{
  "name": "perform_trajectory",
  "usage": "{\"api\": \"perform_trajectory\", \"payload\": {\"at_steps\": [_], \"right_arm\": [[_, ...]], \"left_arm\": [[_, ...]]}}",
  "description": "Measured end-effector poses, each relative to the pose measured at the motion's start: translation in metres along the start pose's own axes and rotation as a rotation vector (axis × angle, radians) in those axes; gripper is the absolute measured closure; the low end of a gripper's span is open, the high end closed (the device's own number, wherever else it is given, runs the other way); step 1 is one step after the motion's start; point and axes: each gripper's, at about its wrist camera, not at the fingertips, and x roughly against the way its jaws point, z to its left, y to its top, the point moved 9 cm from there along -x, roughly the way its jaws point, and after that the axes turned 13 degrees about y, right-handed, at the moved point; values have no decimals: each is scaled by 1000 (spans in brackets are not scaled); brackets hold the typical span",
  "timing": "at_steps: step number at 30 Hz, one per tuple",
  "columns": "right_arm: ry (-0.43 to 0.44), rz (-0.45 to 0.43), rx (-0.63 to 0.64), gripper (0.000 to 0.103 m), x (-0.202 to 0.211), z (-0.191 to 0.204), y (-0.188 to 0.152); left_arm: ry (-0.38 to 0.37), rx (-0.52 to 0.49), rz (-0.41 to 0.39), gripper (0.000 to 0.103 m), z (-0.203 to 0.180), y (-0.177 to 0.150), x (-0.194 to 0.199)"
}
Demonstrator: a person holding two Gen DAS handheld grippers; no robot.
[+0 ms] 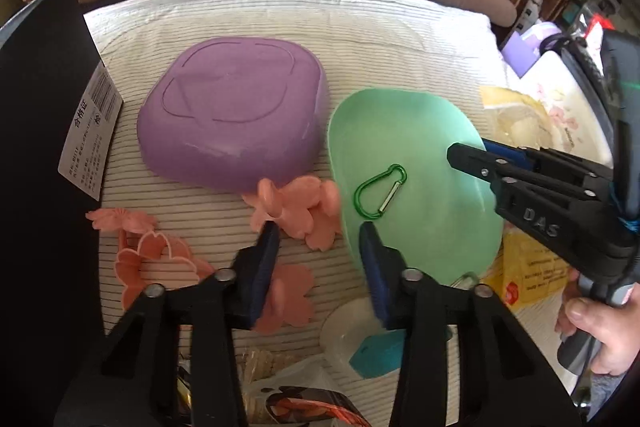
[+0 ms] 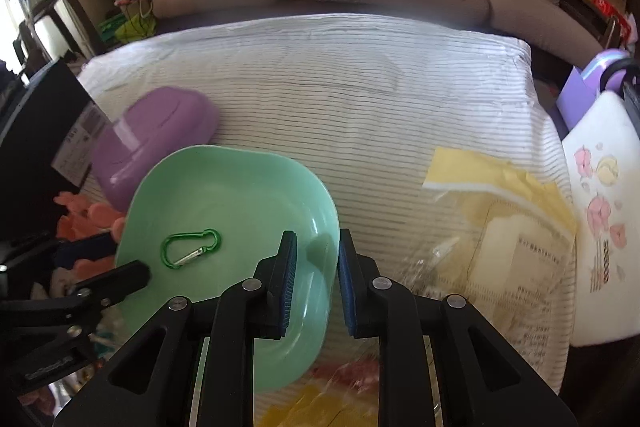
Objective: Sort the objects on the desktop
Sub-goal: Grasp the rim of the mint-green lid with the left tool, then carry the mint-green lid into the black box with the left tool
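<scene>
The right gripper (image 2: 314,283) straddles the mint-green plastic dish's (image 2: 224,195) rim, unclenched, probably to steady it; the left gripper (image 1: 320,259), spread, nears pink flower-shaped clips (image 1: 304,211).

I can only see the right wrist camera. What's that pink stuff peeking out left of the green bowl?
Observer: Those are pink flower-shaped pieces. Several lie on the striped cloth, in front of the upside-down purple bowl.
Child: Is the left gripper holding one?
Observer: No. The left gripper is open, and one fingertip is right at the nearest flower with nothing clamped.
Child: Is anything else hiding down there?
Observer: Yes, a teal object sits close to the camera, against something clear and round. I can't tell what it is.
</scene>
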Motion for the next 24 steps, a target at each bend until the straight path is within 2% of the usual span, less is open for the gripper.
{"api": "perform_trajectory", "payload": {"at_steps": [1,3,5,7,8,13,16,19,24], "right_arm": [[24,-5,-22,85,4,1,-1],[71,-11,-63,86,10,5,-4],[60,4,-68,85,13,8,-10],[19,79,-60,83,3,8,-23],[19,87,-53,83,1,9,-27],[18,60,-40,85,6,16,-29],[48,31,-75,85,17,18,-26],[74,9,-82,86,36,27,-16],[41,-25,-21,86,77,53,9]], "left_arm": [[-17,4,11,84,-1,-2,1],[-30,-2,21,92,-5,-5,4],[-13,-15,21,92,-8,-7,5],[18,-29,40,88,-10,-12,1],[13,-26,41,87,-11,-12,0],[-4,-35,53,90,-12,-13,1],[-43,11,65,91,-7,-10,8],[-62,25,48,91,-1,-5,27],[-68,13,-2,90,7,10,78]]}}
